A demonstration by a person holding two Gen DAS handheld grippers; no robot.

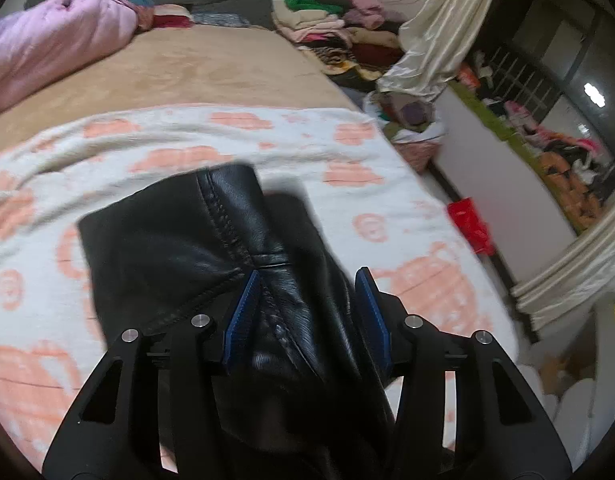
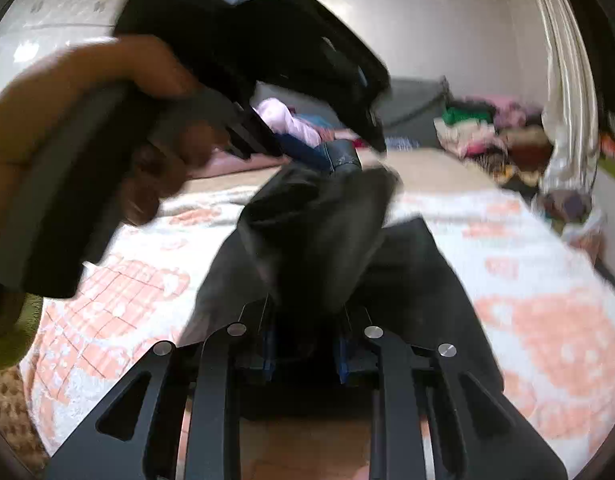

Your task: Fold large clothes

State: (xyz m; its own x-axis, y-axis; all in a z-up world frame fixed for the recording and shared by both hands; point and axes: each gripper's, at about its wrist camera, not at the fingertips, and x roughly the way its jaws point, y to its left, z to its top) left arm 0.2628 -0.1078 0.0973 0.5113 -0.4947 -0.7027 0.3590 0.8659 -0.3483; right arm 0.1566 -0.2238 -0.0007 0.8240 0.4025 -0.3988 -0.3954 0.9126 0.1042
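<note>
A black leather garment [image 1: 179, 248] hangs over a white blanket with orange prints [image 1: 347, 160] on the bed. My left gripper [image 1: 307, 292] has its blue pads either side of a bunched fold of the leather and holds it. In the right wrist view the same garment [image 2: 319, 232] is lifted off the blanket [image 2: 527, 280]. My right gripper [image 2: 307, 344] has its blue pads [image 2: 268, 354] shut on a fold of it. The left gripper [image 2: 347, 152], held by a hand [image 2: 119, 92], grips the garment's upper part.
A pink quilt [image 1: 55, 36] lies at the bed's far left. Piles of clothes [image 1: 331, 24] sit at the far end. A cream curtain [image 1: 439, 40], a red bag [image 1: 469, 220] on the floor and cluttered shelves [image 1: 547, 128] are to the right.
</note>
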